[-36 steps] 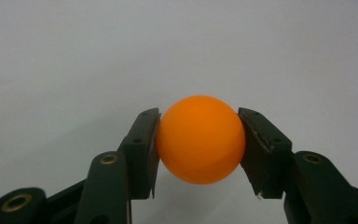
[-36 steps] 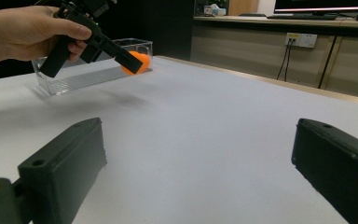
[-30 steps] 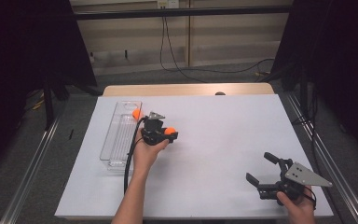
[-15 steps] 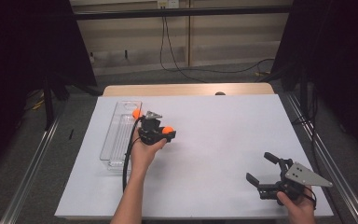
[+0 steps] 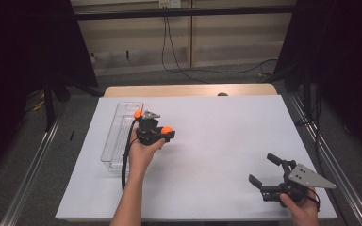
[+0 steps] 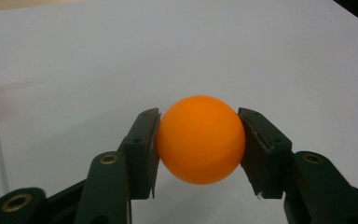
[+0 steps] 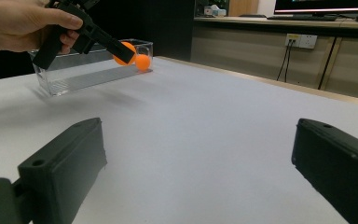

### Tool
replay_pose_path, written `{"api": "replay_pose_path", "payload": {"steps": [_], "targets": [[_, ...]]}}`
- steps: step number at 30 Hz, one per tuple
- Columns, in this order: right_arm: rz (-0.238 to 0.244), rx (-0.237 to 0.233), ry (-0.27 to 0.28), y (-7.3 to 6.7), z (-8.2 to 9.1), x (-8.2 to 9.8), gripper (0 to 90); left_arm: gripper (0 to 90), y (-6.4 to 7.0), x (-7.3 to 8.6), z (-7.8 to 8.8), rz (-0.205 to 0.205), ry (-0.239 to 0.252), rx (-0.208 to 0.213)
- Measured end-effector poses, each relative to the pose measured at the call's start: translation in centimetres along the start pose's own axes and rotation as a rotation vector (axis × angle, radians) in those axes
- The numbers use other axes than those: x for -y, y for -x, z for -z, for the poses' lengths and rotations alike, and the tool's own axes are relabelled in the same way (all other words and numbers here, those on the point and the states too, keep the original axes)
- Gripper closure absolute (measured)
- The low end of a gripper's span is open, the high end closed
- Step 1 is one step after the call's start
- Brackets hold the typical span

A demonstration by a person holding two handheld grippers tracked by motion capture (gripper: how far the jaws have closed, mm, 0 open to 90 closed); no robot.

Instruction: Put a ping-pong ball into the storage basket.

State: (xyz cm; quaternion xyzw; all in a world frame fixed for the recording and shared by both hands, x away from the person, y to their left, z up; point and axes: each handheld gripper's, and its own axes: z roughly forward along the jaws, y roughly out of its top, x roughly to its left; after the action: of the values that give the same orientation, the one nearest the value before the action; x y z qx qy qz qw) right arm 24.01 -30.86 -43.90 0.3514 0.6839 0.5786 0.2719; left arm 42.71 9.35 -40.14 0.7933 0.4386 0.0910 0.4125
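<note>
My left gripper (image 6: 199, 140) is shut on an orange ball (image 6: 199, 139), its two black pads pressing the ball's sides. In the high view this gripper (image 5: 168, 131) hangs above the white table, just right of a clear plastic tray (image 5: 118, 141). A second orange ball (image 5: 137, 113) lies at the tray's far end. My right gripper (image 5: 263, 168) rests near the table's front right corner, open, with nothing between its jaws. The right gripper view looks past its own open jaws (image 7: 198, 140) at the held ball (image 7: 123, 52), the second ball (image 7: 142, 62) and the tray (image 7: 84, 74).
The white table sheet (image 5: 217, 141) spreads wide between the two hands. A wooden strip (image 5: 188, 90) runs along the table's far edge. Metal rails (image 5: 33, 165) flank the table on both sides, and cables hang on the back wall.
The left gripper, still holding its ball, has drifted slightly left toward the tray. The right gripper has stayed where it was.
</note>
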Motion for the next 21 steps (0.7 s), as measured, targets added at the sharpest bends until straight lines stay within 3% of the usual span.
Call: {"api": "replay_pose_path", "payload": {"steps": [21], "targets": [[-0.002, 0.002, 0.002, 0.01, 0.03, -0.02, 2.3, 51.0, -0.52, -0.15, 1.0, 0.0, -0.002, -0.015]]}}
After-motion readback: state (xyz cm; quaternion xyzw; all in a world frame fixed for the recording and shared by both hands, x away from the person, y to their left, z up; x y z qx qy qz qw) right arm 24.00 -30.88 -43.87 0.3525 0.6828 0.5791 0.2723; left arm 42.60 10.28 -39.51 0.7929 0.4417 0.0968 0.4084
